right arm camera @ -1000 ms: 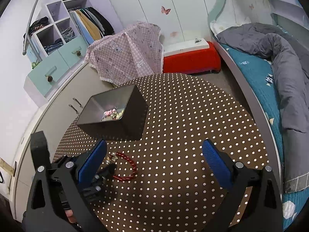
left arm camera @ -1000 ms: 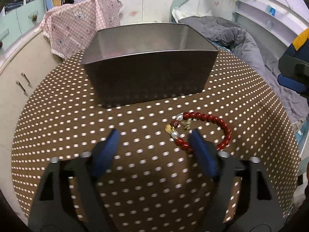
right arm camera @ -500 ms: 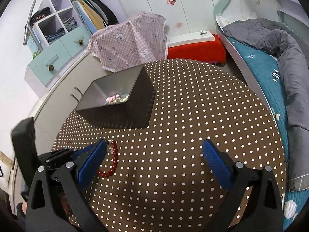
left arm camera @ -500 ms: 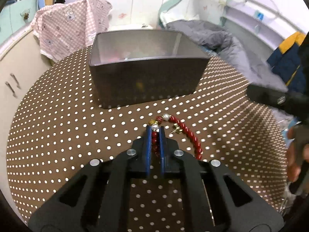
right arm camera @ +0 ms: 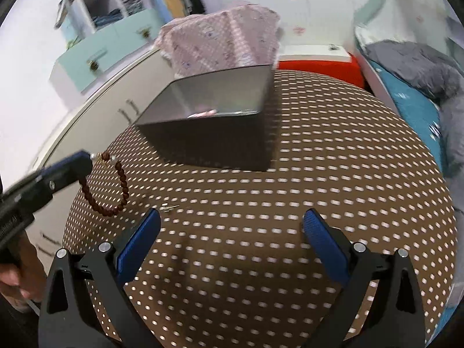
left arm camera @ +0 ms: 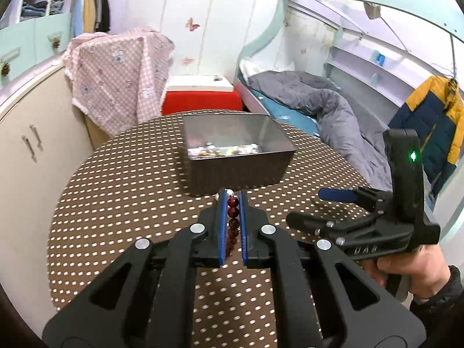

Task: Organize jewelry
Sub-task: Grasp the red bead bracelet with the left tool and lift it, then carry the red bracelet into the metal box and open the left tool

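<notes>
Bedroom desk, round under a brown white-dotted cloth: bracelet lifted, tin waiting.

Nearest, the left gripper is clenched on the dark red beaded bracelet, which dangles off the desk; the right gripper hangs spread and empty. Best to carry the loop clear over the near rim before releasing. Beyond, the grey rectangular metal tin already holds small mixed trinkets.
</notes>
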Demonstrator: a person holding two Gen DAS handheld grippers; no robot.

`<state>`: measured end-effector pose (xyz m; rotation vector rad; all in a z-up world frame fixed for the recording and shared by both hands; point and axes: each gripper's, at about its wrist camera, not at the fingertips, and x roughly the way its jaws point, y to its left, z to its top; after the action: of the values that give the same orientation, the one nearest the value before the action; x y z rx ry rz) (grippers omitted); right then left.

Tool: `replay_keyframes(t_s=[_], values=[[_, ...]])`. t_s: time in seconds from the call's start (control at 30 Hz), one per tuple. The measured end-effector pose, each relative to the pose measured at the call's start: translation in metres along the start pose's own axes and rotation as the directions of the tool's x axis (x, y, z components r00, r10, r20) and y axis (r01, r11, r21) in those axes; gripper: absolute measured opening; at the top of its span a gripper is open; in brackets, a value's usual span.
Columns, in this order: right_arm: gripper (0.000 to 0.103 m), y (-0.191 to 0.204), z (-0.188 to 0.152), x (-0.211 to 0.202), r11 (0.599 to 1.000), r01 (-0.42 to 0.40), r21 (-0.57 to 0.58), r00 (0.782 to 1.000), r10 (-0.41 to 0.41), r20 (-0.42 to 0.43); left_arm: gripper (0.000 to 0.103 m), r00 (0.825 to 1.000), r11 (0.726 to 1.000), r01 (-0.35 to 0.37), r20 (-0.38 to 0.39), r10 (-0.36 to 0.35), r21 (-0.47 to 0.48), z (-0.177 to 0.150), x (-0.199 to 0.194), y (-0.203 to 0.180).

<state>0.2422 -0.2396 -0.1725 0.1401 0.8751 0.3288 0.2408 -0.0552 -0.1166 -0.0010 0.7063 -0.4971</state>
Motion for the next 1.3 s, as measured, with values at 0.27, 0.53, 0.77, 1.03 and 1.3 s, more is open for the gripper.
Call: replay_keyframes(t_s=[0.27,0.53,0.77,1.03,1.3], values=[[0.053,0.039,0.001,0.036,0.986,-0.043,-0.159,0.998,0.034,-0.06,0.008,0.999,0.998,-0.041,-0.035,0.039,-0.052,-0.011,0.007,0.028],[0.01,0.052,-0.002,0.04,0.97,-0.045,-0.238,0.996,0.027,-0.079,0.008,0.998,0.997,-0.055,-0.039,0.053,-0.061,-0.012,0.008,0.034],[0.01,0.042,0.008,-0.005,0.979,-0.064,-0.192,0.998,0.065,-0.002,0.008,0.998,0.998,-0.053,-0.018,0.052,-0.046,-0.003,0.001,0.031],[0.01,0.027,0.07,-0.091,0.981,-0.047,-0.187,0.977,0.084,0.196,0.008,0.994,0.999,-0.035,0.109,0.032,0.021,0.056,-0.031,0.021],[0.01,0.025,0.125,-0.113,0.979,-0.032,-0.202,0.954,0.089,0.285,0.008,0.982,0.998,0.004,0.188,-0.016,0.063,0.127,-0.036,0.009]])
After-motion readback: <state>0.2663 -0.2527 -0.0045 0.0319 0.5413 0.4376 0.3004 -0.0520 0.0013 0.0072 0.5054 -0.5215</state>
